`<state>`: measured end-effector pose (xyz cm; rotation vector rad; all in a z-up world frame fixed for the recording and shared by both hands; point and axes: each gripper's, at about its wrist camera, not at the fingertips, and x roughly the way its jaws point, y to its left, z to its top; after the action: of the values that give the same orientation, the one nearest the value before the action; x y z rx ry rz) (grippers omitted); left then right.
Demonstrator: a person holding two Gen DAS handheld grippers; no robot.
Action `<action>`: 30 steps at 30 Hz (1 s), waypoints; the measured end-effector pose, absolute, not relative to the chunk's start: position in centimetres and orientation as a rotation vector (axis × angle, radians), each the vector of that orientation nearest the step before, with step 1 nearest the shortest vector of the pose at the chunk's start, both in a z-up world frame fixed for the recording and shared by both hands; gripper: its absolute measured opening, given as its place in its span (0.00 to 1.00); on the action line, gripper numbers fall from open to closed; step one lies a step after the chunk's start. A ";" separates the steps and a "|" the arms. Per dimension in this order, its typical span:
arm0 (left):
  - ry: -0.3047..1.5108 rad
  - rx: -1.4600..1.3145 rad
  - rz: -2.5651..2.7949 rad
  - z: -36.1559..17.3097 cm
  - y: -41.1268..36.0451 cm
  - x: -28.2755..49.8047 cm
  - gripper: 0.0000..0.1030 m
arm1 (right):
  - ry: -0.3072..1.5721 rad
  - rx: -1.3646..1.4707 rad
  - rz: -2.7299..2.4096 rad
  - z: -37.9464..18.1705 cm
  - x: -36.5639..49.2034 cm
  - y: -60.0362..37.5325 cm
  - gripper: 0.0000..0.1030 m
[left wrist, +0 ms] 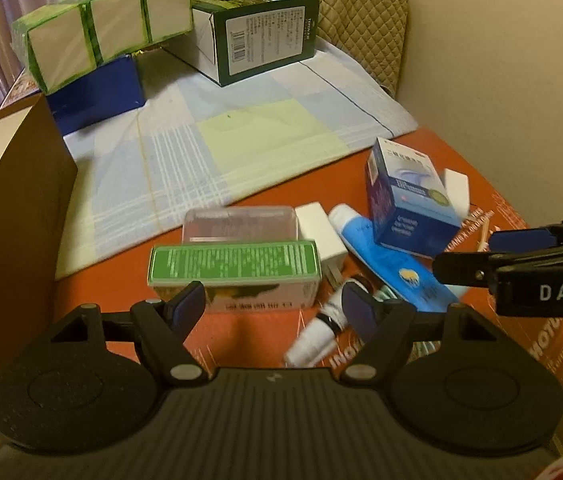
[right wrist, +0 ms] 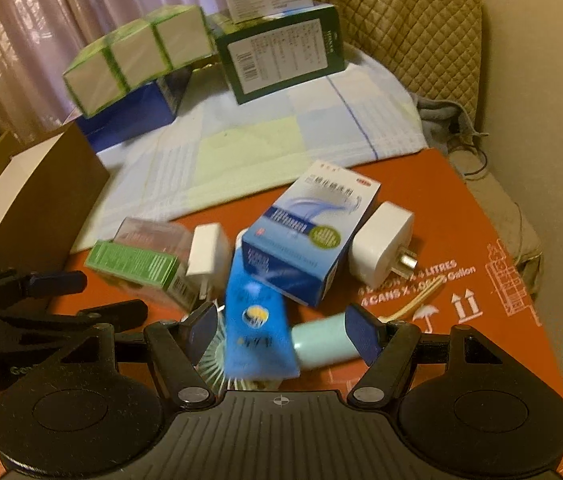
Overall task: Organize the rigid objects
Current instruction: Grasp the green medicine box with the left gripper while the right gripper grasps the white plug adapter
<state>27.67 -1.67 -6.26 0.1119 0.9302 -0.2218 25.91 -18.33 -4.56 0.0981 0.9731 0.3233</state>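
Right wrist view: right claw [right wrist: 279, 330] spread wide, empty, blue tube [right wrist: 259, 320] lying lengthwise between its fingers on the table [right wrist: 481, 240]; left claw [left wrist: 273, 306] likewise wide, fronting the green box [left wrist: 233, 270].

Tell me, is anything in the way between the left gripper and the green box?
Nothing visible is. The left gripper is open, and the green box lies right ahead of its fingertips on the orange surface; a small white bottle lies off to the right.
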 end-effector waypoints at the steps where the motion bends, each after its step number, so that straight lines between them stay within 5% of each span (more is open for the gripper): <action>1: 0.929 0.121 -0.214 -6.4 -1.9 27.9 0.70 | 0.973 0.102 0.320 -4.6 26.2 -18.4 0.66; 13: 0.924 0.188 -0.144 -8.0 -2.4 29.5 0.70 | 1.005 0.122 0.299 -5.3 27.0 -19.1 0.66; 30: 0.945 0.118 0.047 -7.5 6.3 28.2 0.73 | 0.938 0.175 0.173 -4.6 28.7 -23.0 0.62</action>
<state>28.19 6.31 -7.47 0.1176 0.9450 0.0470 28.66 -22.99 -4.59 0.1746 0.9385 0.1726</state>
